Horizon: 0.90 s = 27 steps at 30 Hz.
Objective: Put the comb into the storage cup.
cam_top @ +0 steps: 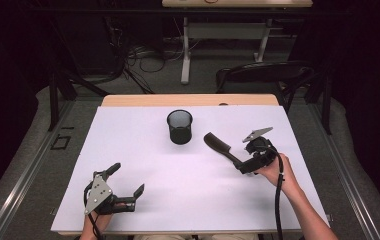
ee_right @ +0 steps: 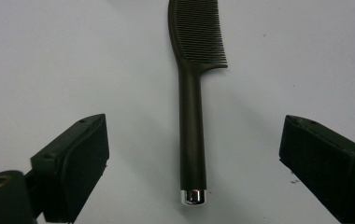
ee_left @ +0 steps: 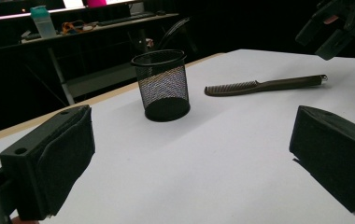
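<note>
On the table (cam_top: 128, 150) right of the cup (cam_top: 180, 127), the comb (cam_top: 221, 146) lies flat, probably for regrasping; right gripper (cam_top: 242, 167) hovers wide over its handle, left gripper (cam_top: 126, 179) wide, idle.

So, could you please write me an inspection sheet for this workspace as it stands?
Surface: white table, tidy, wooden edge at the far side.
Job's things: dark comb lying flat, teeth toward the black mesh cup, which stands upright and apart from it.
Clutter: nothing seen.
Grippers: right gripper open, above the comb's handle end, touching nothing; left gripper open, holding nothing.
Cables: one trails from the right gripper along the forearm.
Surroundings: dark room, desk with a bottle, a chair beyond the table.
</note>
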Motion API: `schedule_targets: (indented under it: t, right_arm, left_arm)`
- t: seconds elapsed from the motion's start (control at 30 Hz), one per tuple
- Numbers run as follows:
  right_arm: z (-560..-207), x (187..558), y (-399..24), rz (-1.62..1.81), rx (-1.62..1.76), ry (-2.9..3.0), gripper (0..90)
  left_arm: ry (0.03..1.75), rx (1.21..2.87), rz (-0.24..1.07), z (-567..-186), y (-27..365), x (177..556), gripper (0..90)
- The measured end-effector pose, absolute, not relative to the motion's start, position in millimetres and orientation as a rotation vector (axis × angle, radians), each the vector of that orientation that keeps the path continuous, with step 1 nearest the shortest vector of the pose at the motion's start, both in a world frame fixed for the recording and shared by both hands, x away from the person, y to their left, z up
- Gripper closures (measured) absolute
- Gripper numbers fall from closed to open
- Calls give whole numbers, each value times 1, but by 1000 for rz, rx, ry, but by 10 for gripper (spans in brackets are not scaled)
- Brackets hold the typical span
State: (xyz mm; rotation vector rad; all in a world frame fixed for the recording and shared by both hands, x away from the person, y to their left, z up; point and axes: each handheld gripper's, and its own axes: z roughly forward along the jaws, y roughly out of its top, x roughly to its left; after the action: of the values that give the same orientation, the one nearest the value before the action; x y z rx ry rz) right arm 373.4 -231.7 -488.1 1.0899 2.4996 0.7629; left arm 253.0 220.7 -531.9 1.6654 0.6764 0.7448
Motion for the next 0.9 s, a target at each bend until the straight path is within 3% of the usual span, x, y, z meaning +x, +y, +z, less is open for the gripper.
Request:
schedule_targets:
  t: [0.2, 0.9]
  right_arm:
    - [-489, 378, -228, 757, 1108, 2532, 0]
    - [-493, 393, -209, 666, 1138, 2579, 0]
  left_arm:
    - [681, 1663, 739, -532, 220, 254, 0]
    - [677, 1663, 741, -532, 220, 253, 0]
